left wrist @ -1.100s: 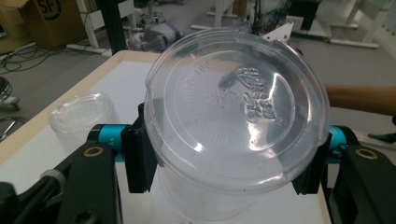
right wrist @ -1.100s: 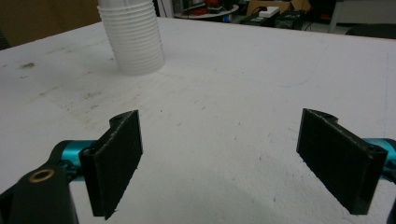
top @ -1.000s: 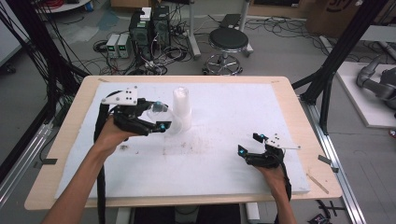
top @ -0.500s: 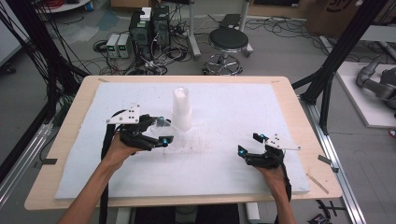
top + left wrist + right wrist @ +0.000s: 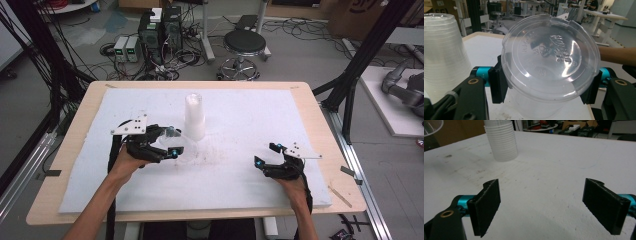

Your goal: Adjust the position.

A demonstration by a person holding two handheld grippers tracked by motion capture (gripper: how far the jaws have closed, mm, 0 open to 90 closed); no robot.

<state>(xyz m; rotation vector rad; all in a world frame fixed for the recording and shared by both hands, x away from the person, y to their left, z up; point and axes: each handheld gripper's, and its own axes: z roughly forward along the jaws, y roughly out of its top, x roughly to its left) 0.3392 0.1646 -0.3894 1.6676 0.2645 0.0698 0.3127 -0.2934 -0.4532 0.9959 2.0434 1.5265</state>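
- now we see the white foam mat (image 5: 240,185) covering the table.
- our stack of clear plastic cups (image 5: 194,117) stands upside down mid-mat.
- our left gripper (image 5: 171,142) clamps one clear cup (image 5: 549,72) just beside that stack.
- our right gripper (image 5: 266,154) rests well apart, jaws wide, holding nothing.

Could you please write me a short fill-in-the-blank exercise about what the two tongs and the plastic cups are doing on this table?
1. The left tongs are shut on a single clear plastic ____, seen from its round base.
2. The right tongs hover over the white foam mat with jaws ____ and nothing between them.
3. The tall stack of translucent plastic cups stands ____ down on the mat.
4. In the high view, that stack stands nearer the ____ tongs.

Missing words: cup; open; upside; left
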